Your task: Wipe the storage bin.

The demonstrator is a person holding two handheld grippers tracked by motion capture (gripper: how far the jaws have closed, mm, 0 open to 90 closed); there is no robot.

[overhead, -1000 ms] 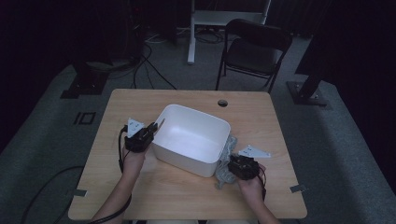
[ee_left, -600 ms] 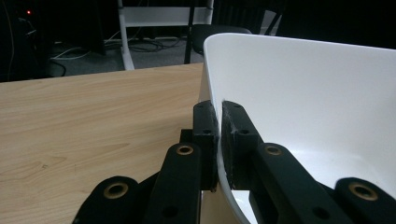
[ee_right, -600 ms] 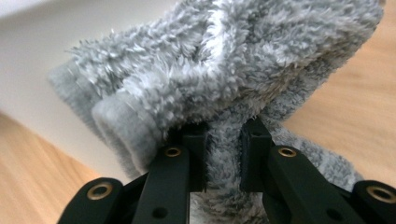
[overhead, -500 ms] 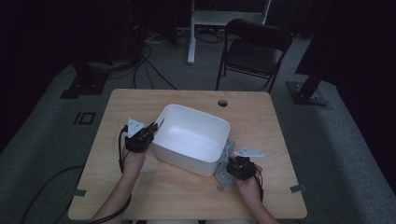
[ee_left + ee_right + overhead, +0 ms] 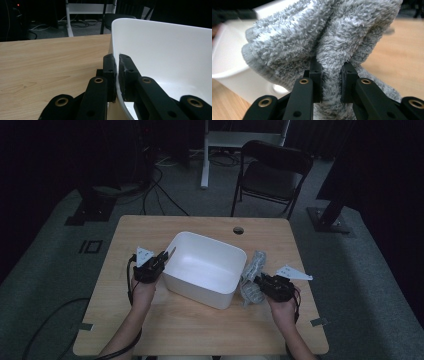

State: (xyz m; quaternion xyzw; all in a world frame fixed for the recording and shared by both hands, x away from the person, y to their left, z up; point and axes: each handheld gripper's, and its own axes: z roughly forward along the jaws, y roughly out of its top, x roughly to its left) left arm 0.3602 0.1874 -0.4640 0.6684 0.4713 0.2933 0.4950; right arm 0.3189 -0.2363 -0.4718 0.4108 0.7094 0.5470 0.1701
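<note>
A white plastic tub (image 5: 205, 267) stands in the middle of the wooden table (image 5: 150, 227). My left gripper (image 5: 162, 257) is shut on the tub's left rim (image 5: 115, 45); one jaw lies outside the wall and one inside. At the tub's right side lies a fluffy grey cloth (image 5: 251, 275), partly lifted. My right gripper (image 5: 256, 282) is shut on the grey cloth (image 5: 317, 37), whose pile bulges up between and above the jaws. The tub (image 5: 229, 50) stands just behind the cloth in the right gripper view.
A round cable hole (image 5: 238, 230) sits near the table's far edge. A black folding chair (image 5: 272, 172) and a white stand (image 5: 210, 140) are on the floor beyond the table. Cables (image 5: 30, 330) trail over the floor at the left.
My right gripper has shifted a little along the tub's right side and risen, drawing the grey cloth up with it. My left gripper has stayed on the tub's rim.
</note>
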